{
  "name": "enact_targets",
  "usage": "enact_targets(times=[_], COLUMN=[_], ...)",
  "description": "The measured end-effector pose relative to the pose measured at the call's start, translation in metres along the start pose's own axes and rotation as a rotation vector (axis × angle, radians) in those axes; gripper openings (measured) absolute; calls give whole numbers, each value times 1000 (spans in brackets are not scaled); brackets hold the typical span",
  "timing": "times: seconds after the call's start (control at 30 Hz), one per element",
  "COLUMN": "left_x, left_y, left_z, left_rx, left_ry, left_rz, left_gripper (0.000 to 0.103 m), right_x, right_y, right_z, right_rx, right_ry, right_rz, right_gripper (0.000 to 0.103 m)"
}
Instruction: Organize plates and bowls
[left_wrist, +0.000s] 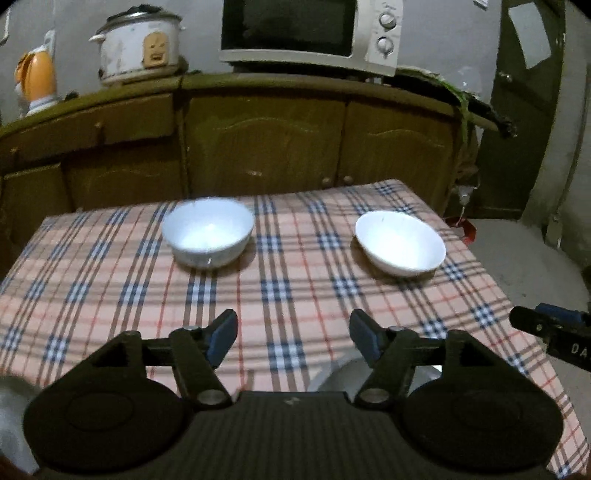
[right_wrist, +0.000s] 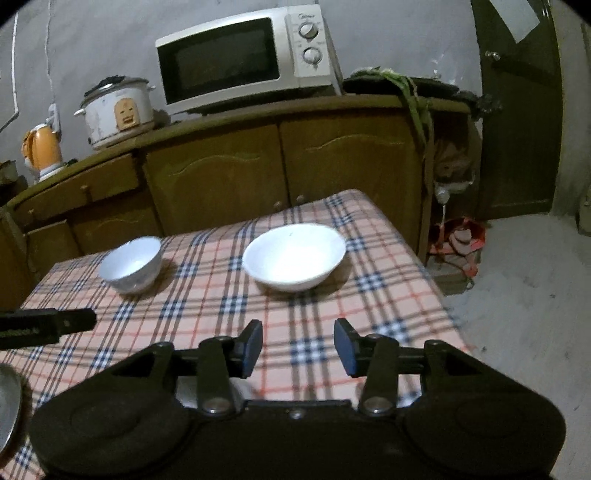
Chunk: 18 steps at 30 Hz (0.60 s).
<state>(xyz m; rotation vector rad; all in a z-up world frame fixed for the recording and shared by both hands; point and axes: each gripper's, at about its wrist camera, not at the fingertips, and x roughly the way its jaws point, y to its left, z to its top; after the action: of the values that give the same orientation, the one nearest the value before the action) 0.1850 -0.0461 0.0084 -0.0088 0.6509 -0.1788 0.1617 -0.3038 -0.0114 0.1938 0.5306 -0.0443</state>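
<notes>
Two white bowls, deep bowl left and shallow bowl right, on the checked tablecloth; left gripper and right gripper parted, empty.

The table with the checked cloth has lots of bare room in the near half. Two white bowls stand on the far half, well apart. The deep bowl is on the left and the wide bowl is on the right. A clear strip of cloth runs between them to the far edge. Past that edge, the brown cupboard blocks the way.
</notes>
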Motion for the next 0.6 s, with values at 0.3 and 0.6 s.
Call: enact_targets(times=[0.3,0.6], left_x=[45,120], left_y=[-17,-43], left_z=[47,68], left_rx=[36,74], left_ry=[28,91], left_rz=[-47,-100], left_gripper=[74,74], right_x=[42,119], right_y=[-32,-52], right_z=[41,64], right_rx=[18,57], right_ry=[-5,44], right_rz=[-32,-18], right_gripper=[60,60])
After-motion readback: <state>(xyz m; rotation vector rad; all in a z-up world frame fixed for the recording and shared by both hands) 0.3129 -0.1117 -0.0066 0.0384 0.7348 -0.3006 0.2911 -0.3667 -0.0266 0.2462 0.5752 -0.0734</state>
